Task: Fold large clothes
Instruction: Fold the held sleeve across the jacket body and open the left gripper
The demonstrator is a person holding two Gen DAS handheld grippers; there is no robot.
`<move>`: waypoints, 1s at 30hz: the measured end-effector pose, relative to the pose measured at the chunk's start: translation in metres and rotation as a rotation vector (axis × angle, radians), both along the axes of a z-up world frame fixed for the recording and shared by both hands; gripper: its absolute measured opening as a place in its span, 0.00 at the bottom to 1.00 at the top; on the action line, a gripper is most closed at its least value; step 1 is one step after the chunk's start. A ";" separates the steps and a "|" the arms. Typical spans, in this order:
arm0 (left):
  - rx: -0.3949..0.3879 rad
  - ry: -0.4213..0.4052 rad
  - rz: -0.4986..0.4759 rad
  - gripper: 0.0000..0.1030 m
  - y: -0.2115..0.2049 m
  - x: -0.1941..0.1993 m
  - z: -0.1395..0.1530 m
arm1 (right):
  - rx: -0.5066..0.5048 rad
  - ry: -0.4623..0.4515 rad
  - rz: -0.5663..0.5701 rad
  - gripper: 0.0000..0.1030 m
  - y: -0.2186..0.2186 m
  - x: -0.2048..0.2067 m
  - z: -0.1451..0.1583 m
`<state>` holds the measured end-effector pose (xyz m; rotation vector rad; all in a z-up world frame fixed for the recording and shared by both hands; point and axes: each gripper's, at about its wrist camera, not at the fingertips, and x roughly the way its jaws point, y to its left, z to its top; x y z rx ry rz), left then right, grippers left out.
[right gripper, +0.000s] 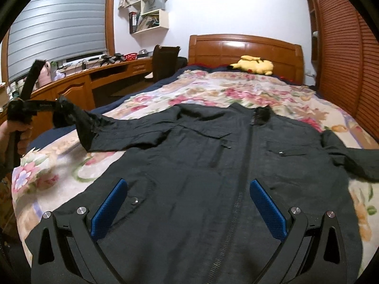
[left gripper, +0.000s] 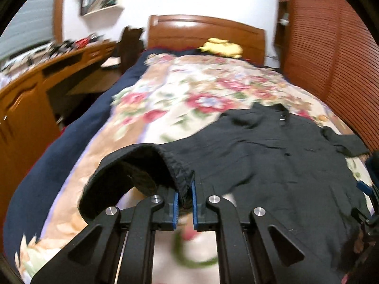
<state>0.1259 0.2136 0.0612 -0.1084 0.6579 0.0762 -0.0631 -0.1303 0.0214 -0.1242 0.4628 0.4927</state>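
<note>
1. Jacket lies front up on the bed, zip closed, collar toward the headboard. Body flat; the far sleeve is spread out to the right.
2. My left claw is pressed together on the near sleeve's cuff. From the right wrist view the same claw holds that cuff clear of the bedspread, the sleeve running taut to the shoulder.
3. My right claw is spread wide, nothing between the pads. It hovers over the lower front, astride the zip.
4. Step in hand, as I read it: first fold, bringing the left sleeve in across the chest.
5. Next move calls for carrying the cuff over toward the zip line and laying it flat, with the crease falling at the shoulder seam.
6. Right claw looks placed to pin the body so it does not drag sideways. Cannot tell whether it touches the cloth.
7. Right sleeve and hem not yet folded.
</note>
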 end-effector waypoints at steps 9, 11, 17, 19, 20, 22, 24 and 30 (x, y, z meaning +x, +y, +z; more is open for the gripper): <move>0.014 -0.049 -0.217 0.09 -0.117 -0.018 0.015 | -0.008 -0.026 -0.068 1.00 -0.024 -0.023 0.003; 0.004 -0.049 -0.259 0.09 -0.136 -0.026 0.008 | -0.005 -0.020 -0.090 1.00 -0.028 -0.028 0.001; -0.030 -0.052 -0.270 0.09 -0.159 -0.053 -0.022 | -0.001 0.001 -0.136 1.00 -0.034 -0.040 0.001; -0.002 -0.037 -0.254 0.10 -0.163 -0.061 -0.034 | 0.013 0.010 -0.145 1.00 -0.039 -0.042 0.004; -0.004 -0.033 -0.253 0.15 -0.163 -0.066 -0.039 | 0.022 0.014 -0.146 1.00 -0.038 -0.044 0.006; -0.014 -0.045 -0.247 0.31 -0.160 -0.077 -0.044 | 0.033 0.016 -0.142 1.00 -0.037 -0.047 0.010; -0.019 -0.084 -0.245 0.46 -0.161 -0.087 -0.043 | 0.027 0.011 -0.137 1.00 -0.030 -0.054 0.010; 0.015 -0.148 -0.242 0.77 -0.157 -0.119 -0.031 | 0.016 0.012 -0.104 1.00 -0.013 -0.066 0.007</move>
